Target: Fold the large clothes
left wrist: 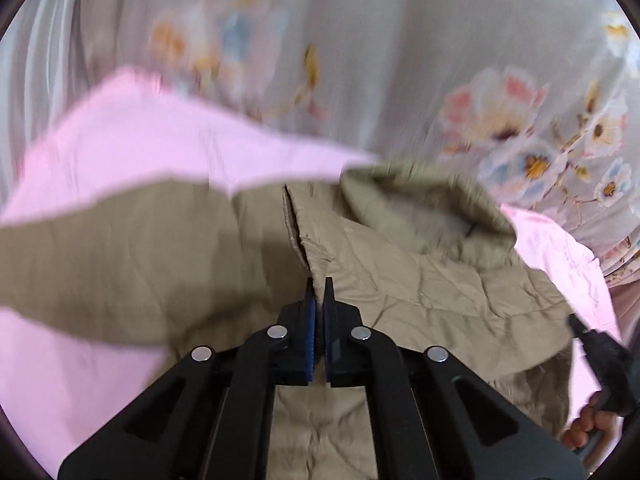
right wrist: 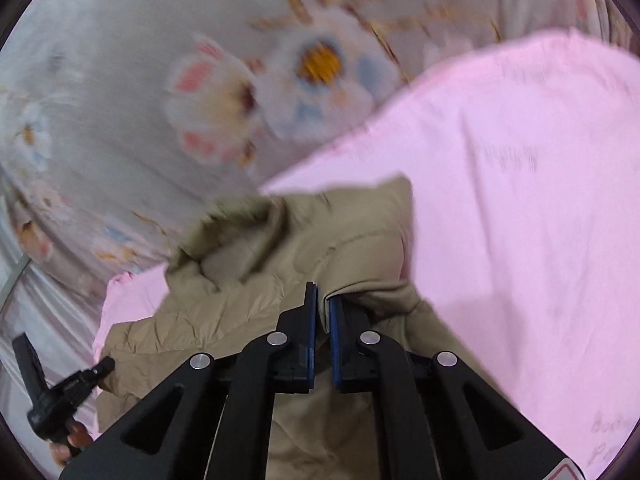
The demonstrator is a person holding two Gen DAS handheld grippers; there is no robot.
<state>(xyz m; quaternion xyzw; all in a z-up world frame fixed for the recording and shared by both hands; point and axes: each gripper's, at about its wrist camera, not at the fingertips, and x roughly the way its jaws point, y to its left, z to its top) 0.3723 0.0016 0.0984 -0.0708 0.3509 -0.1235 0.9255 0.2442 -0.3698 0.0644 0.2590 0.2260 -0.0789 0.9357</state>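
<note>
The khaki jacket (left wrist: 420,280) is seen lying crumpled on a pink sheet (left wrist: 120,148), its hood (left wrist: 424,208) bunched toward a floral bedspread (left wrist: 400,60). It is judged to be light, soft and limp, with a thin, creased shell that may slide on itself, so hems and seams are the better holds. The front edge is pinched between the pressed-together fingers (left wrist: 309,292) of the left gripper (left wrist: 319,290). A fold near the shoulder is nipped by the right gripper (right wrist: 323,300), whose fingers (right wrist: 311,304) are nearly closed on it. Sagging between the two holds is to be expected.
</note>
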